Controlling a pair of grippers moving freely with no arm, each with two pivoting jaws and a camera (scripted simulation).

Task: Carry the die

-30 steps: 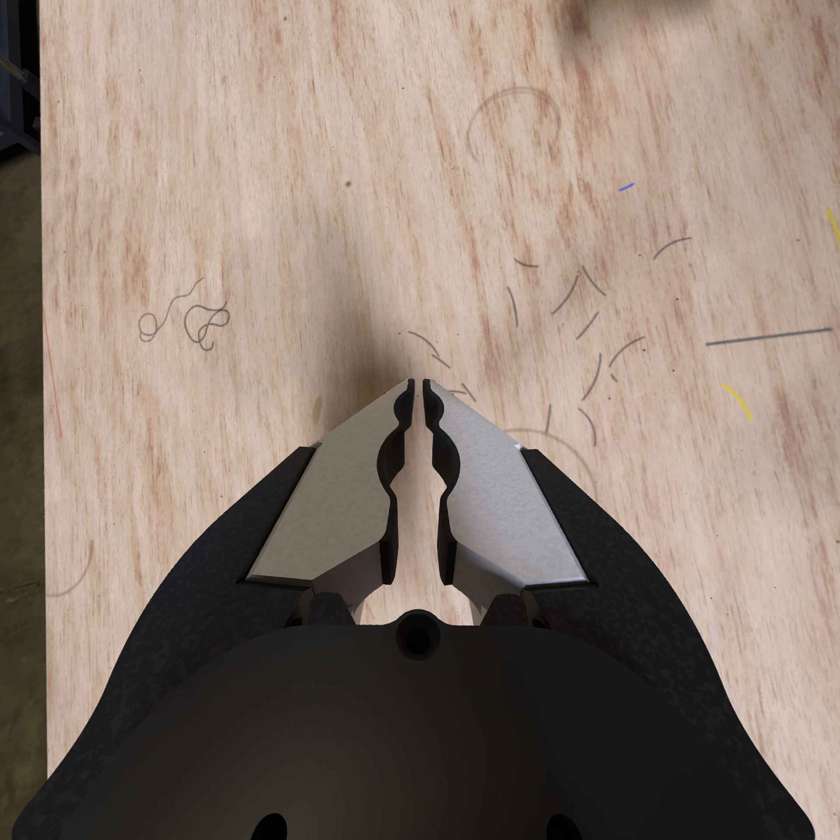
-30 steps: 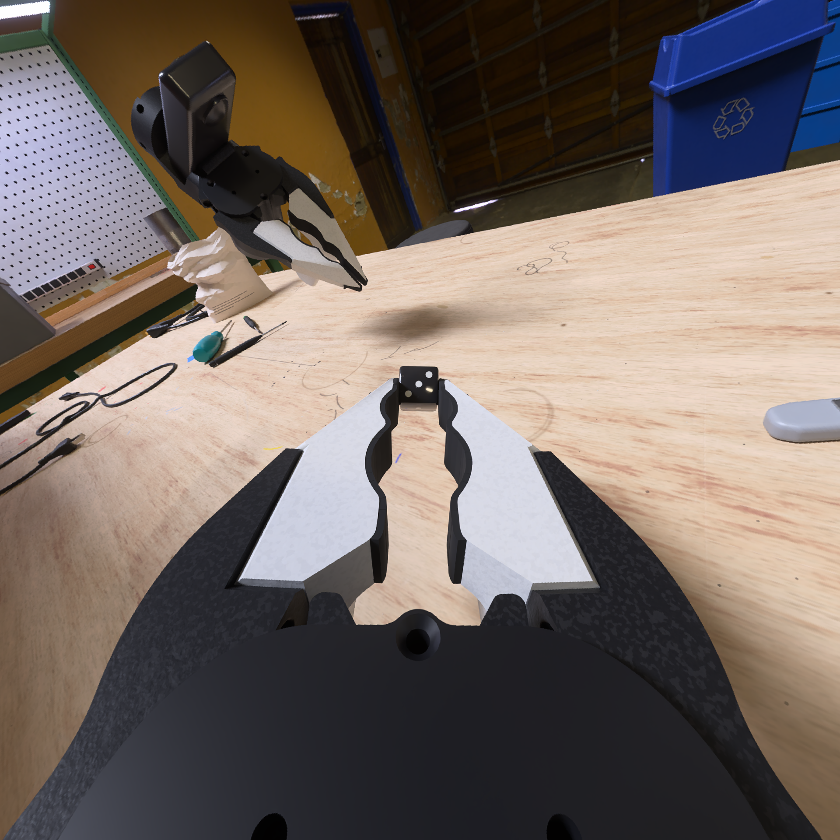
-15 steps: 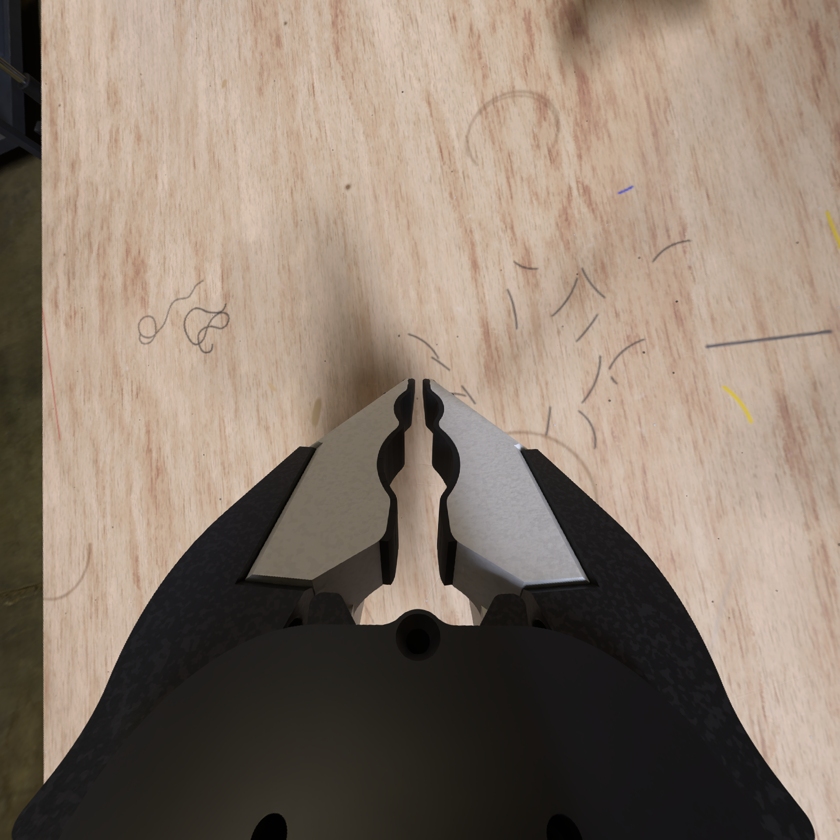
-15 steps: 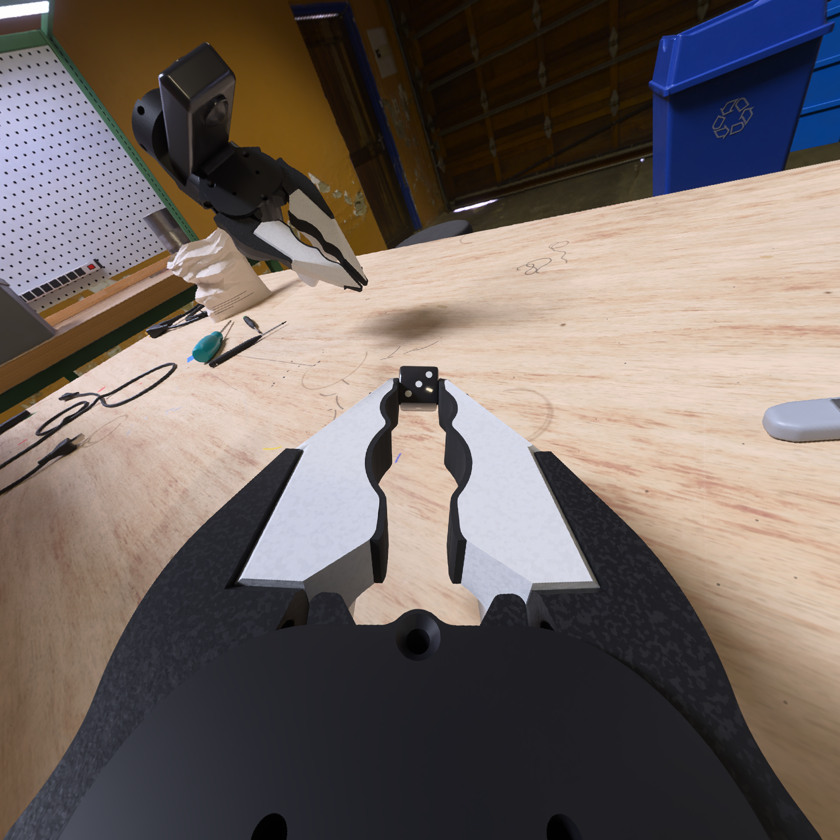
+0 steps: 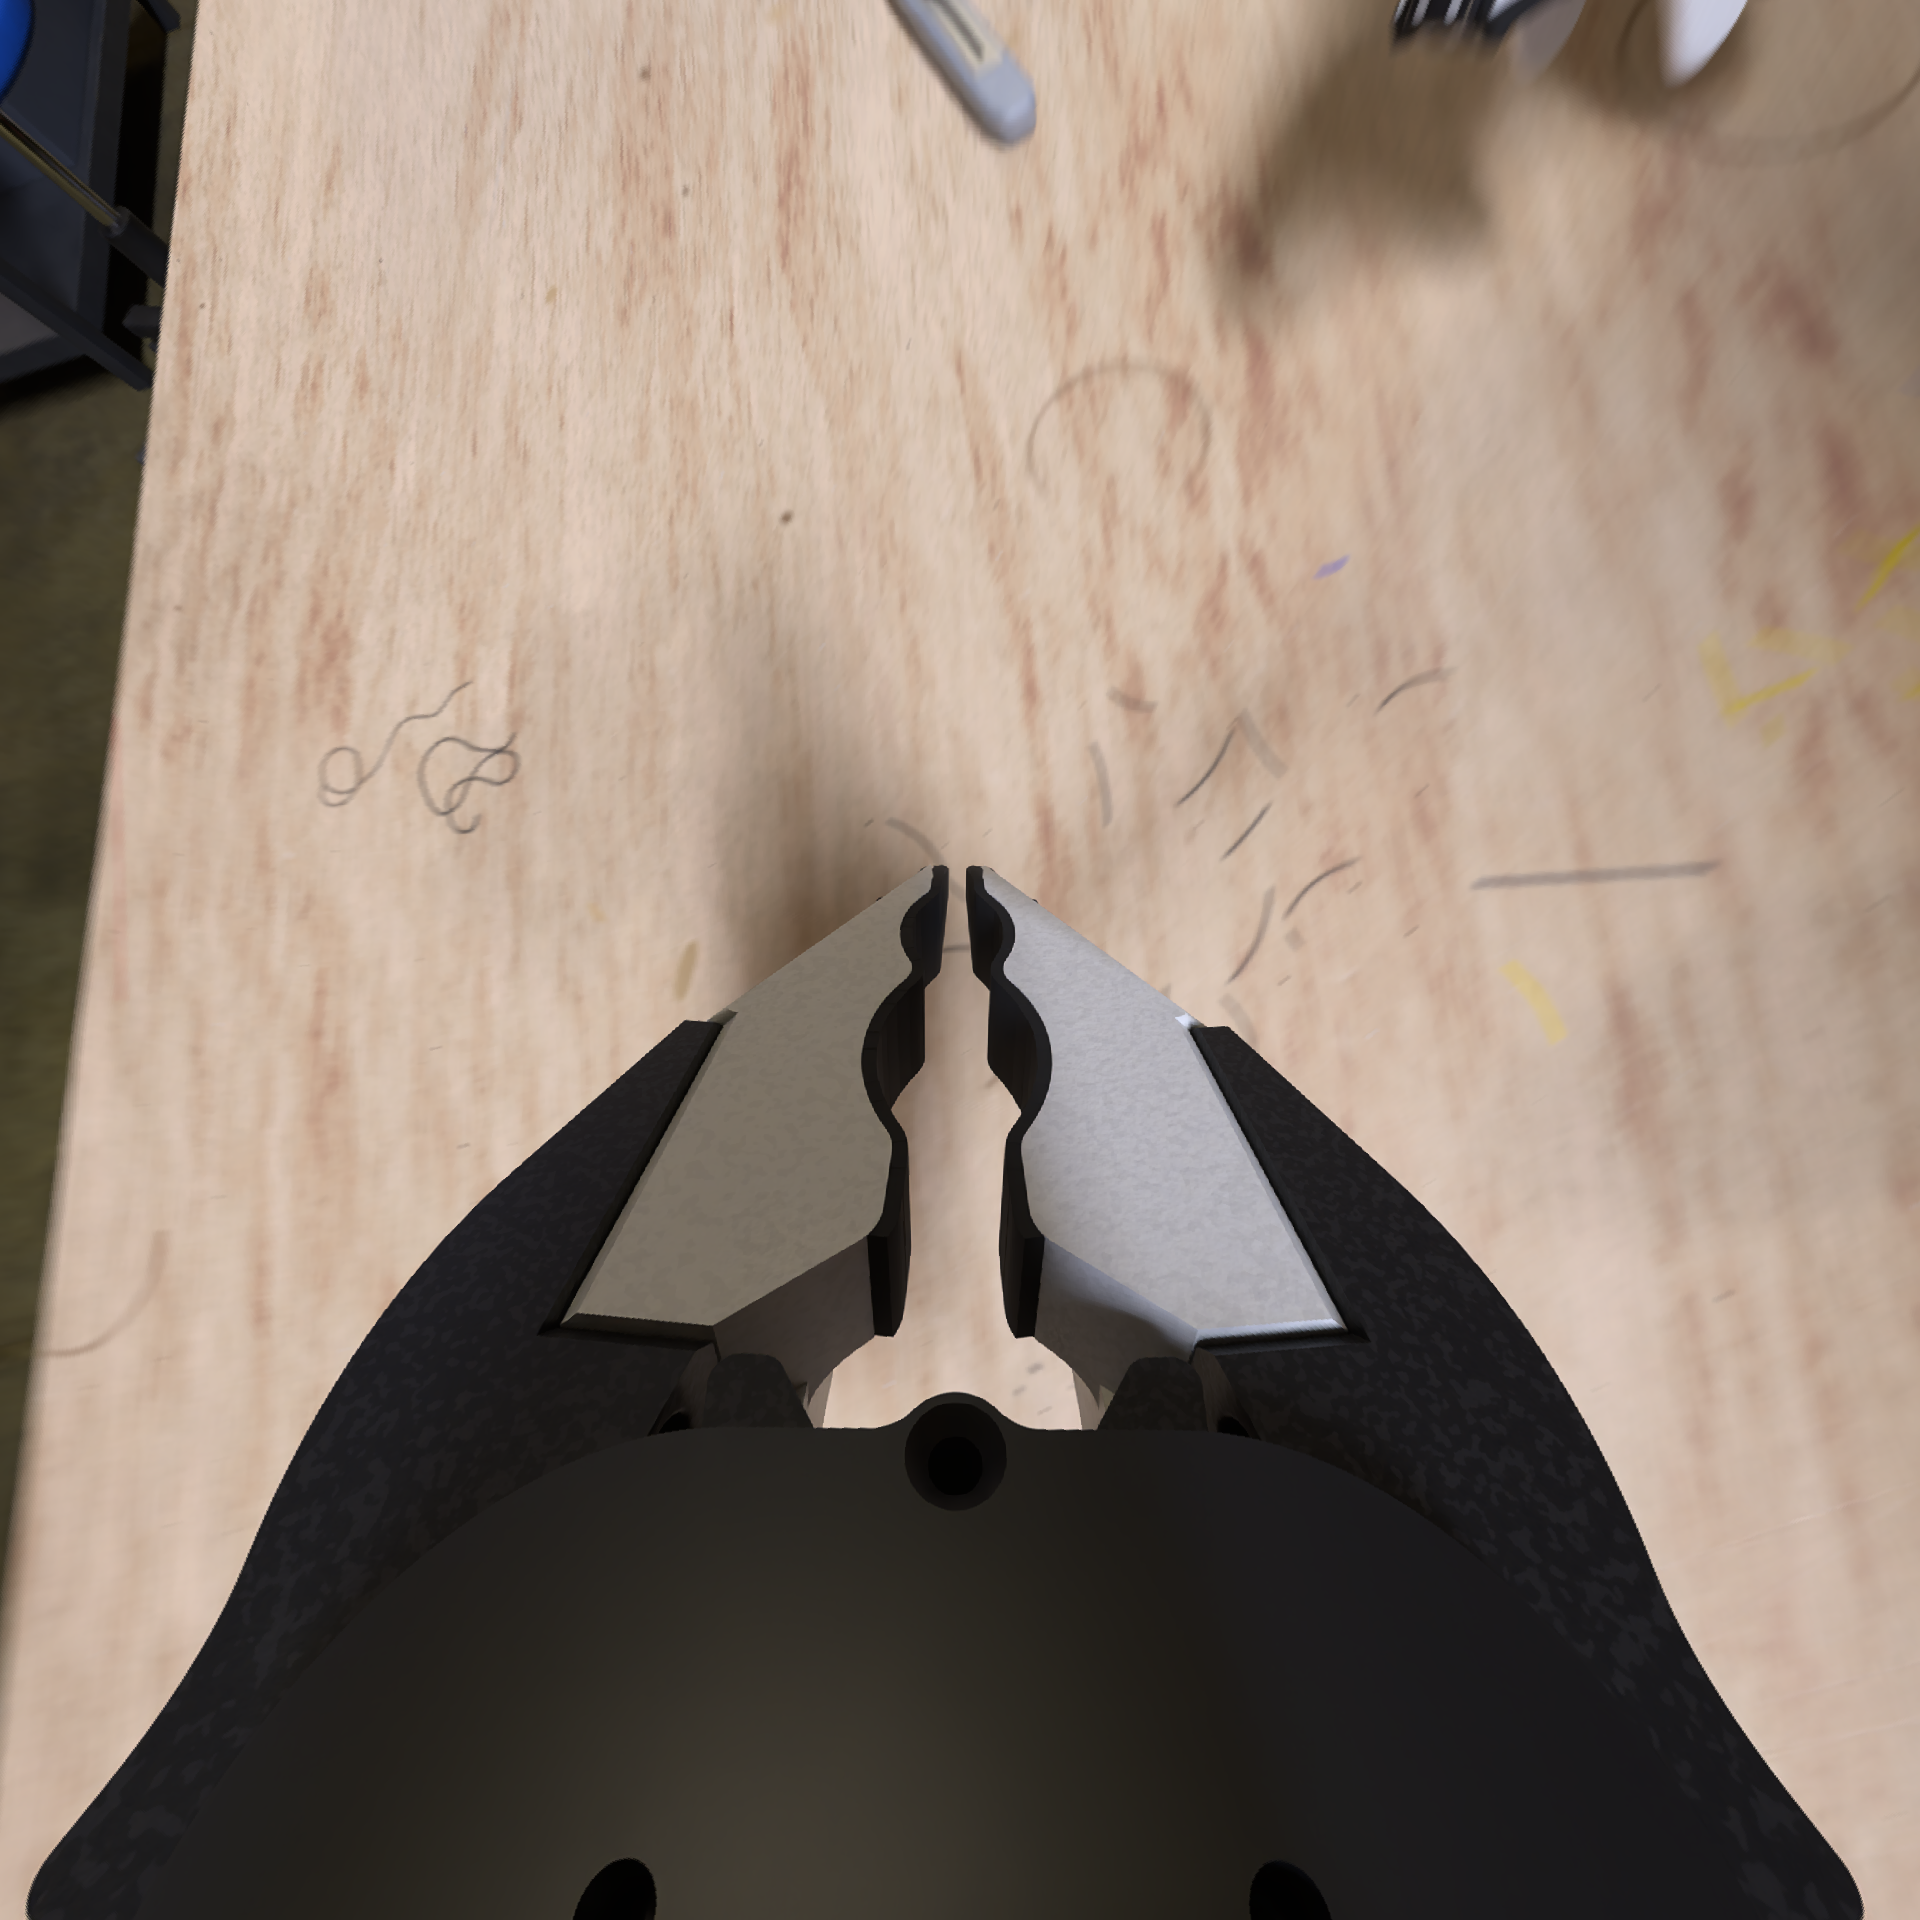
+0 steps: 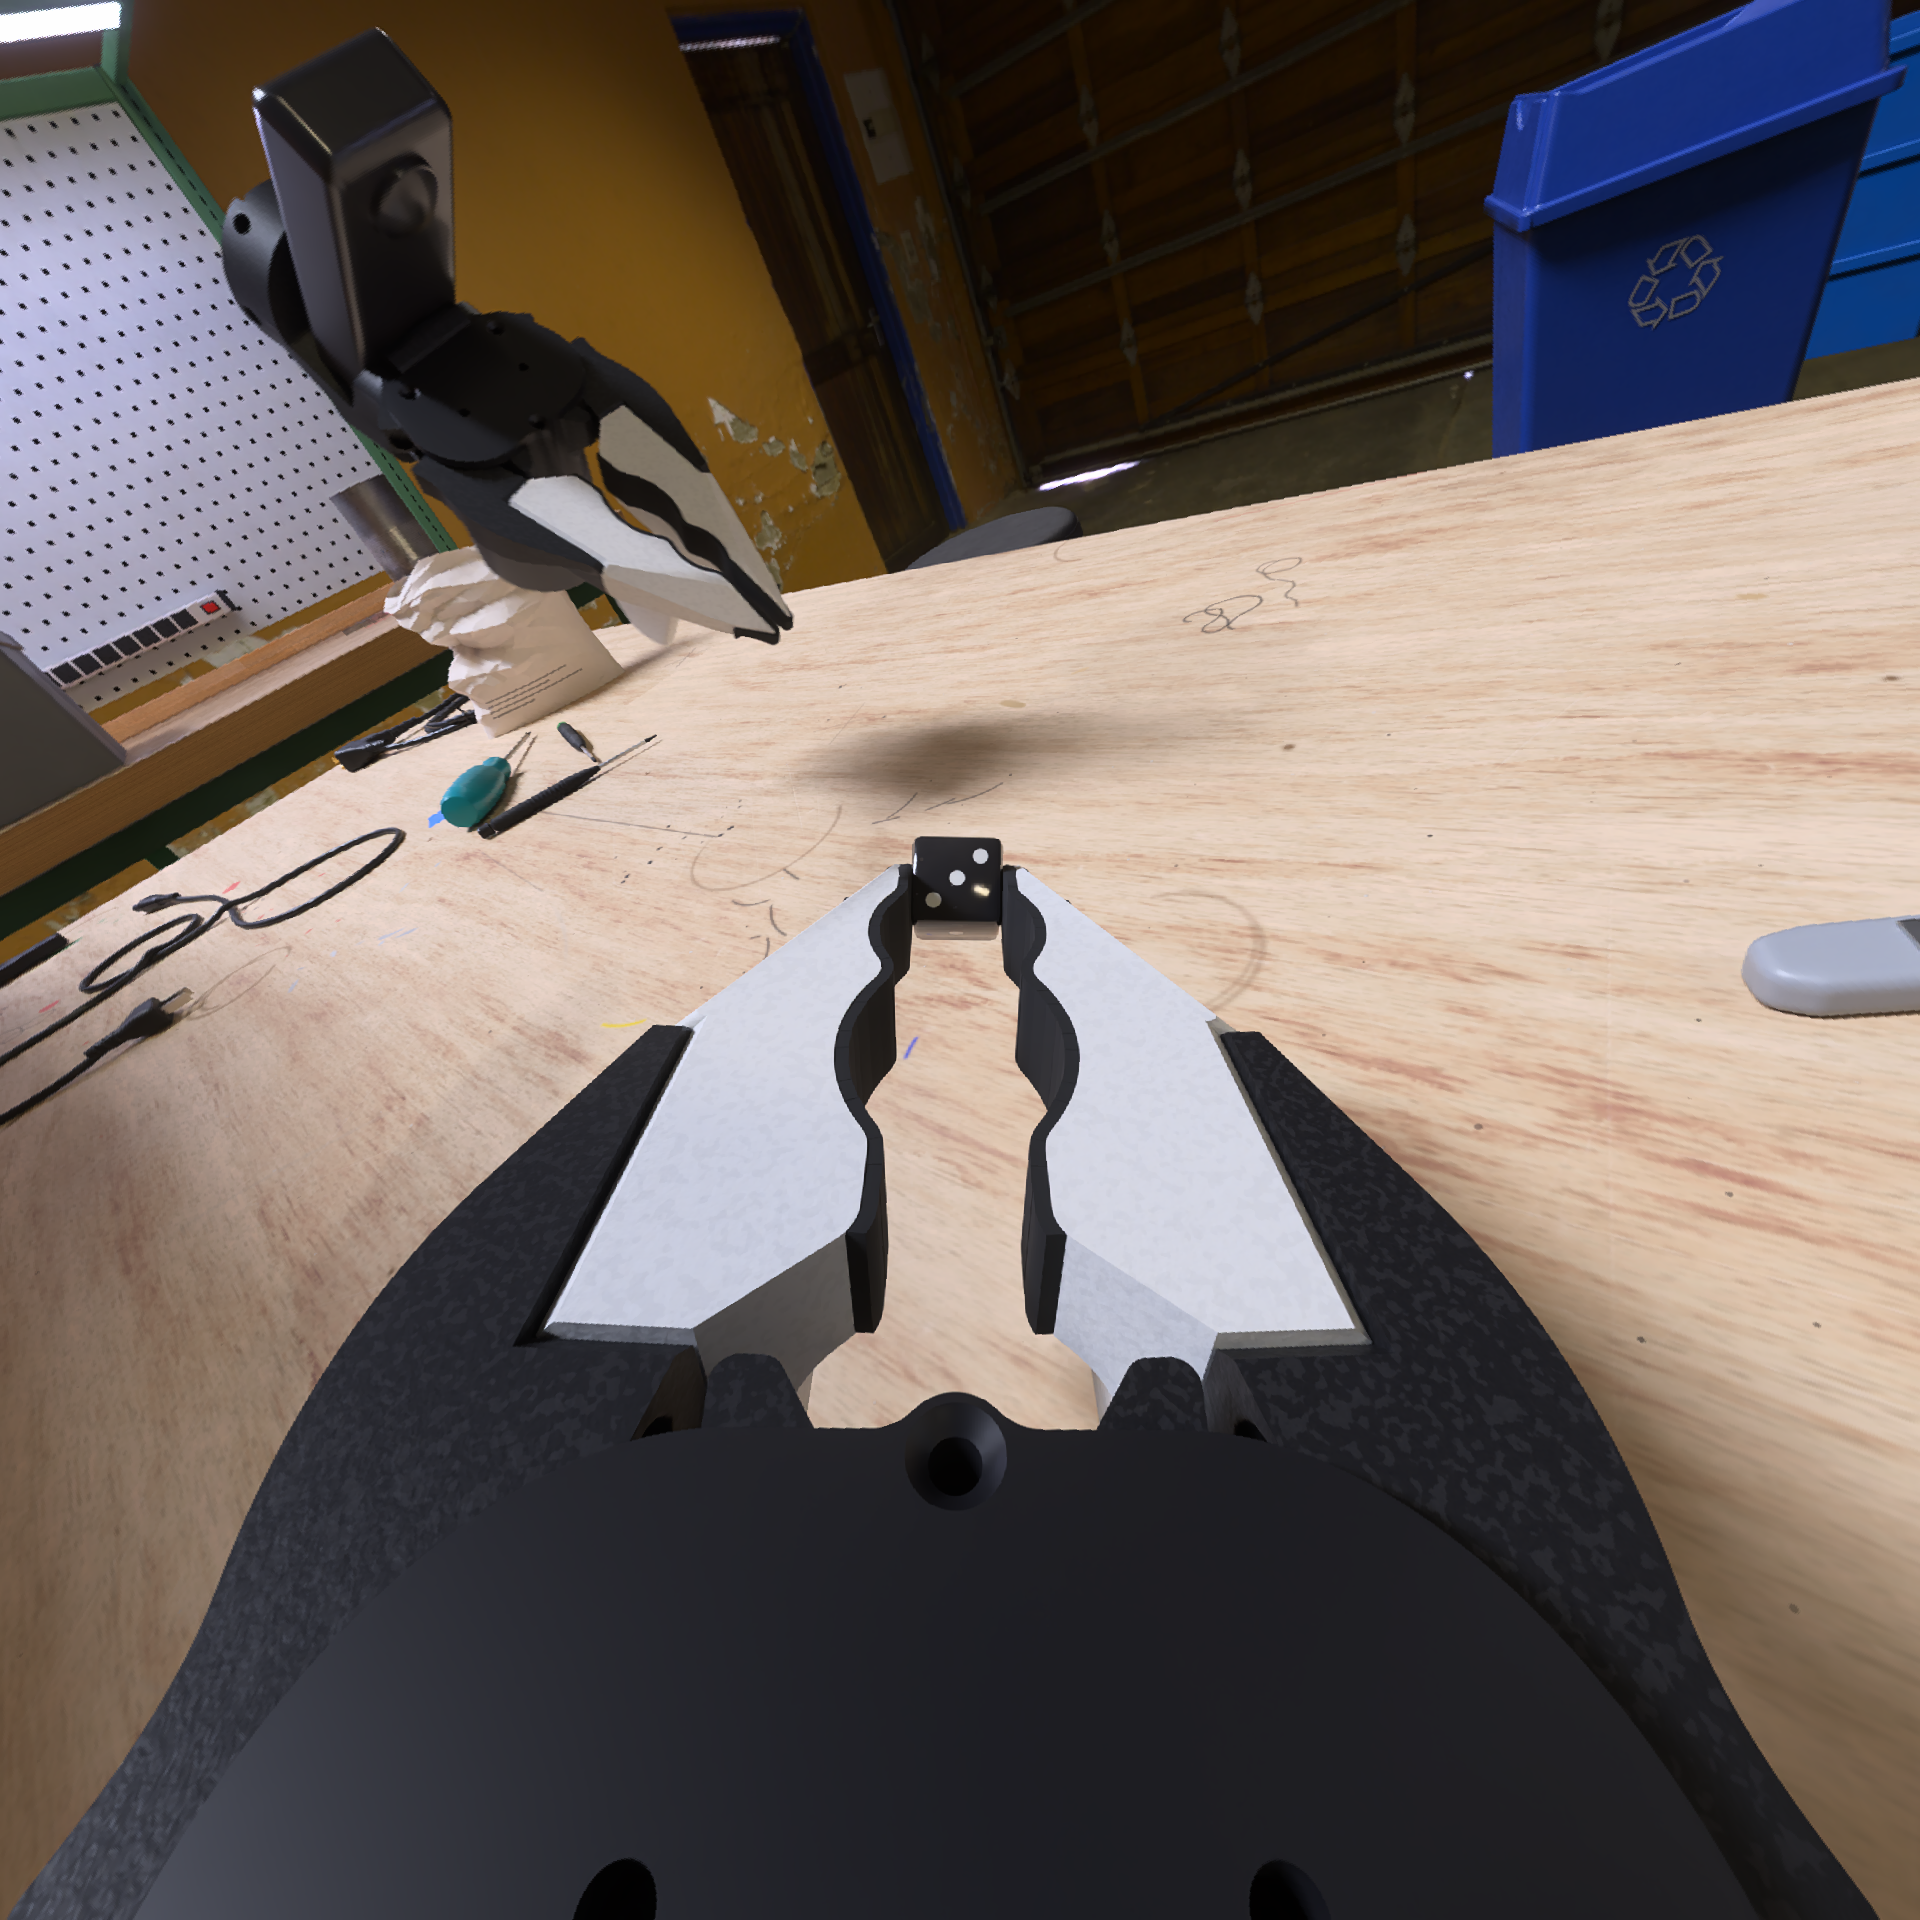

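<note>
A small black die (image 6: 956, 881) with white pips sits between the tips of my right gripper (image 6: 956, 896), which is shut on it just above the plywood table (image 6: 1455, 831). My left gripper (image 5: 954, 883) is shut and empty, hanging above the table and pointing down at bare wood. It also shows in the right wrist view (image 6: 764, 623), up and to the left of the die, with its shadow on the wood behind the die. The die is not in the left wrist view.
A grey flat object (image 6: 1834, 966) lies at the right and also shows in the left wrist view (image 5: 982, 73). A teal-handled screwdriver (image 6: 478, 790), thin tools, black cables (image 6: 239, 914) and a crumpled paper bag (image 6: 499, 644) lie at the left. A blue bin (image 6: 1673, 239) stands beyond the table.
My left gripper has risen and tilted, so its view takes in more table, with the grey object at the top. My right gripper still holds the die, slightly lifted.
</note>
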